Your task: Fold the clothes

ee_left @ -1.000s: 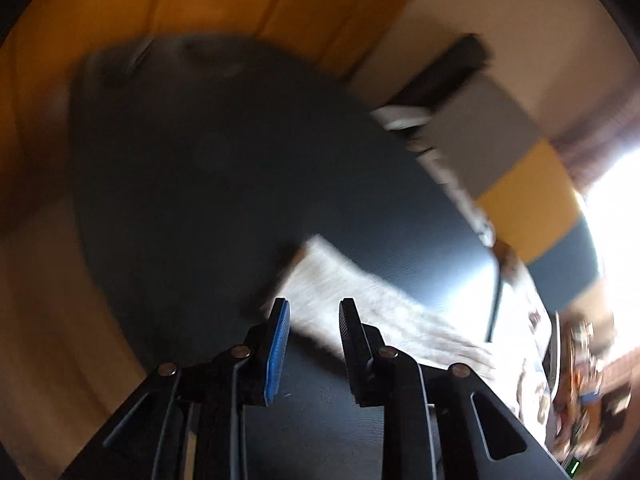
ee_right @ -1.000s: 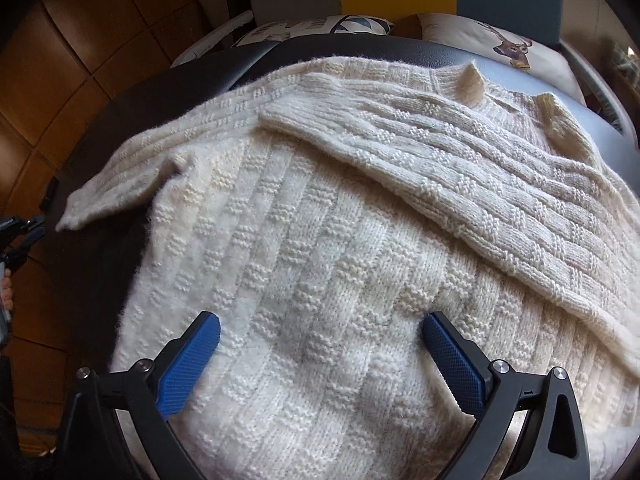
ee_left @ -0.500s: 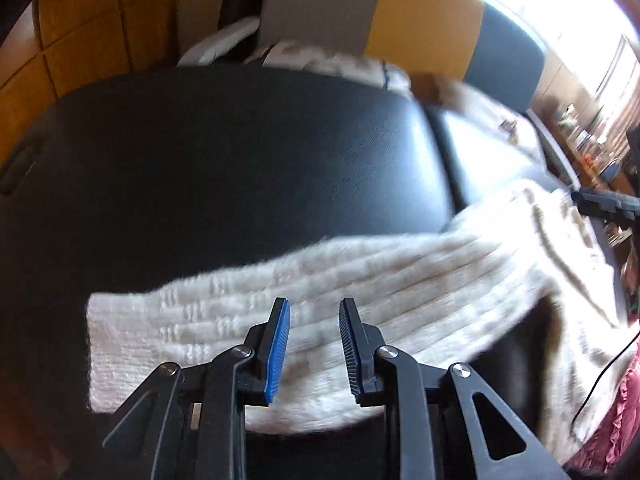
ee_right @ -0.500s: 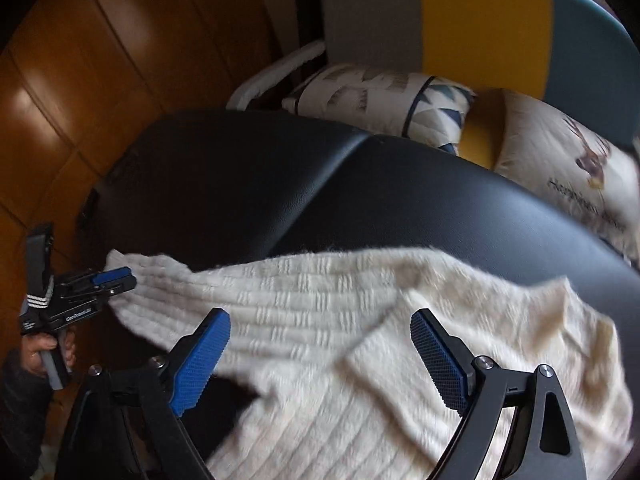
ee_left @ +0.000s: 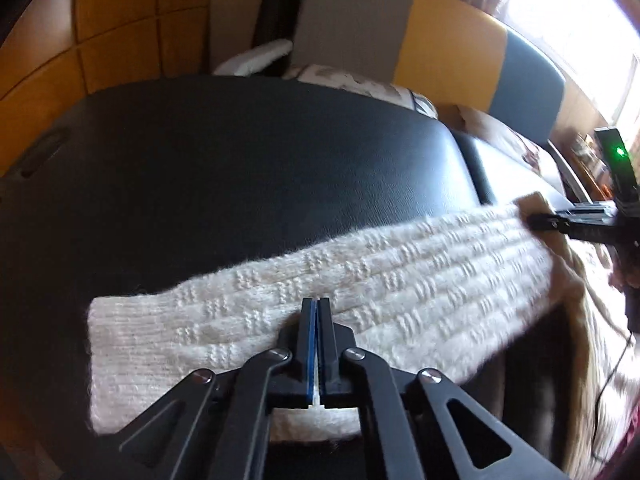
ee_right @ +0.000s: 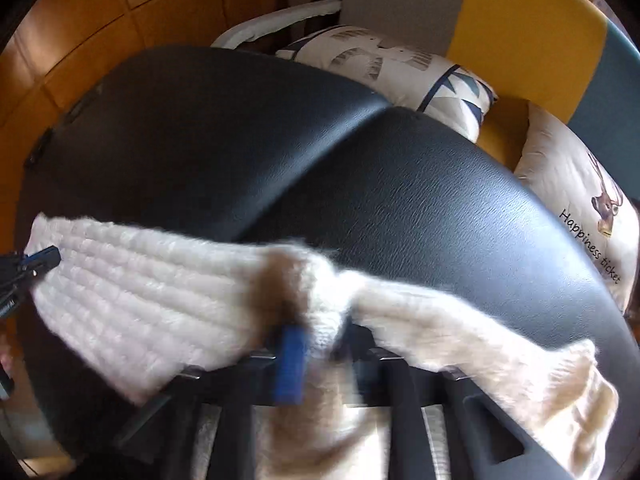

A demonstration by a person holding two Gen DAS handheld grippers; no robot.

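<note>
Two grippers on one cream knit sweater, which lies across a black padded bench.

Far left: wooden panelled wall. Sleeve of the sweater stretches out flat over the bench, cuff end pointing left.

Left gripper: jaws pinched together on the near edge of the sleeve, a sliver of knit showing between the blue pads. Seen from the right wrist view, it grips the sleeve close to the cuff.

Right gripper: blurred, jaws closing, knit bunched between them where the sleeve meets the body. Pads appear to press the fabric.

Body of the sweater trails off to the right and toward the camera.

Right, beyond the bench: two printed cushions against a grey, yellow and blue backrest.
</note>
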